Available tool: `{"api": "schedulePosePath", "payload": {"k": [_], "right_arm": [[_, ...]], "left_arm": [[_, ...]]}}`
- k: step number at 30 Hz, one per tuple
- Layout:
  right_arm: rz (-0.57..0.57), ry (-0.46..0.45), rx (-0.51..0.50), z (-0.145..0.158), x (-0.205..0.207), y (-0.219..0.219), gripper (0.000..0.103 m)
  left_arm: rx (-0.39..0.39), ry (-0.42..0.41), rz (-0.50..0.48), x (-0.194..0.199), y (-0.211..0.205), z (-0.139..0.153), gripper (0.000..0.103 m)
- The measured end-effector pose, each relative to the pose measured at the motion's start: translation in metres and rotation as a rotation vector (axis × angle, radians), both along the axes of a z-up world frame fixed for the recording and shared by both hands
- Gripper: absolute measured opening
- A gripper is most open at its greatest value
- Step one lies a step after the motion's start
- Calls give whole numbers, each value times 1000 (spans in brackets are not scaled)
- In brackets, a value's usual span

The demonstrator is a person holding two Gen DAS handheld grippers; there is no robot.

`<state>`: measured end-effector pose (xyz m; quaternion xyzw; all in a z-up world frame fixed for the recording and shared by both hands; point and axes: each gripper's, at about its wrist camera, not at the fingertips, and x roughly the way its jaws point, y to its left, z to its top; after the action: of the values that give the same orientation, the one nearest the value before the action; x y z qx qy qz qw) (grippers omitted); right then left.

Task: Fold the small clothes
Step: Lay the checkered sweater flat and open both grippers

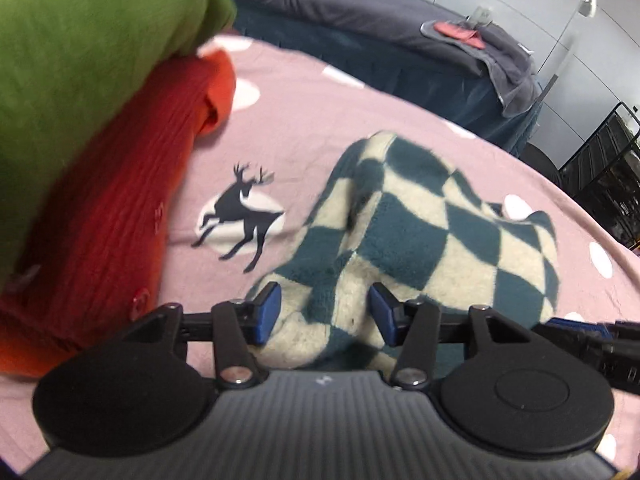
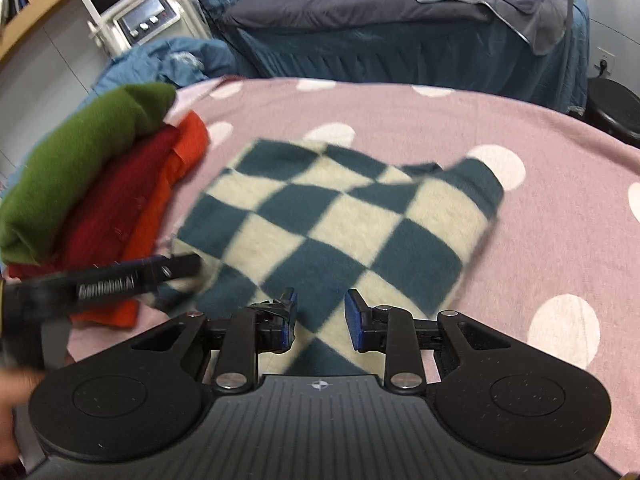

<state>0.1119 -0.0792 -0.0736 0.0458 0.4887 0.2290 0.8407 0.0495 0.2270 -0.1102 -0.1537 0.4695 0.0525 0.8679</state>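
Lying on the pink bedsheet with white dots (image 2: 520,128), the fuzzy teal-and-cream checkered garment (image 2: 332,224) sits partly gathered, its near edge reaching right up to both tools. Beside it on the left is a stack of folded clothes: a green fleece piece (image 2: 80,160) on top, a dark red ribbed garment (image 2: 116,204) under it and an orange one (image 2: 180,160) at the bottom. A dark deer print (image 1: 240,216) on the sheet shows between the stack and the checkered piece.

The left tool (image 1: 324,312) has its blue pads apart, one on either side of a raised hump of the checkered fabric, not closed on it. The right tool (image 2: 320,316) also stands apart, over the garment's near corner, with cloth visible in the gap but not pinched. In the right wrist view the left tool appears as a blurred dark bar at the garment's left edge.

The step in hand looks like taking hold of the checkered garment to fold it, with three pieces seemingly finished. The next move probably calls for both tools to close on the near hem, then lift and carry that edge over toward the far side, keeping the thick, springy pile flat so the fold lies even. The fabric looks bulky enough to slip from a shallow pinch.
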Motion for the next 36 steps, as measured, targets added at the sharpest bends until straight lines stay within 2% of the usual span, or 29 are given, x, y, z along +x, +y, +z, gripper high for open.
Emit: {"api": "schedulePosePath", "payload": {"k": [3, 5, 7, 8, 9, 13, 16, 18, 21, 25, 27, 31, 36], "right_arm": [[17, 5, -38, -9, -3, 2, 49], [19, 11, -40, -13, -4, 1, 49], [17, 16, -42, -14, -4, 0, 50], [16, 19, -41, -15, -3, 0, 51], [13, 22, -41, -15, -3, 1, 53], [-3, 30, -35, -16, -4, -2, 58], [-24, 40, -31, -14, -4, -5, 70], [-36, 35, -14, -11, -6, -10, 71], [-48, 34, 0, -9, -10, -15, 71], [-75, 41, 25, -7, -16, -23, 71], [-88, 50, 39, -5, -19, -27, 76], [-115, 54, 55, -1, -23, -37, 86], [-171, 75, 101, 4, -27, -53, 94]], "left_arm": [[28, 16, -17, 3, -3, -8, 52], [15, 15, 6, 2, -1, -10, 54], [5, 17, 36, 1, 2, -13, 62], [17, 21, 47, 1, 2, -14, 70], [22, 26, 49, 3, 2, -16, 72], [66, 29, 51, 4, -4, -15, 73], [62, 13, 57, -2, -8, -2, 74], [62, -6, 65, -9, -12, 8, 89], [35, -43, 61, -21, -20, 24, 93], [-31, -49, 45, -30, -31, 37, 95], [-36, -56, 34, -35, -37, 40, 101], [-65, -27, 33, -43, -43, 35, 102], [-162, 20, 81, -56, -36, 22, 102]]}}
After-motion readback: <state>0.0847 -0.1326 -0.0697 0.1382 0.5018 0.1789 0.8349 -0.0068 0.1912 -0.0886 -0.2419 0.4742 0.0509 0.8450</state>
